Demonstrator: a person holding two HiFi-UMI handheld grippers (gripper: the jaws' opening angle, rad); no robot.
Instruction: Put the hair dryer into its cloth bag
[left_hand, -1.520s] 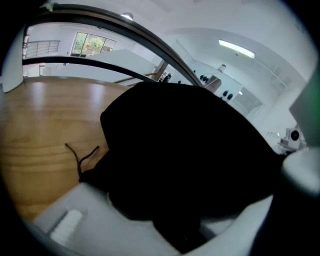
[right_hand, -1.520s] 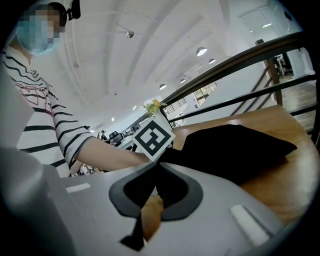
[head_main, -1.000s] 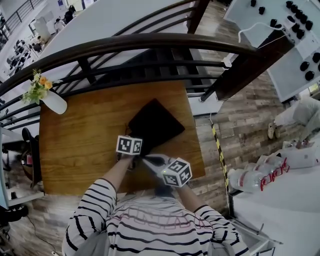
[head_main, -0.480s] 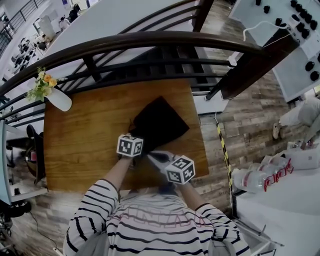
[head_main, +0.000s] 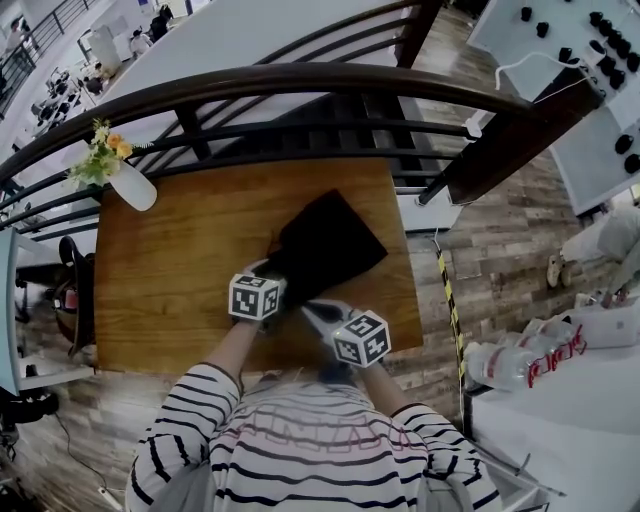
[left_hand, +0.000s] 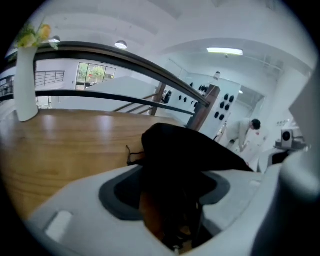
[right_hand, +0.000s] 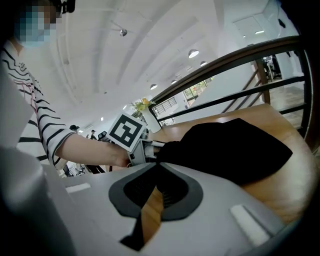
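Cloth bag (head_main: 332, 243), black and bulging, lies on the wooden desk (head_main: 170, 285), toward its right half, with one corner pointing at the dark railing (head_main: 300, 82) behind. At the desk's far left corner a white vase (head_main: 135, 188) with yellow flowers stands well apart from the bag. The left tongs (left_hand: 167, 192) are at the bag's near left edge. Their jaws have just been opening and now stand wide apart, with the dark cloth between them and neither pad pressing on it. A thin drawstring (left_hand: 131, 156) trails from the bag on that side. To the right, the right tongs (right_hand: 156, 168) have their jaws together, pinching the bag's near edge.
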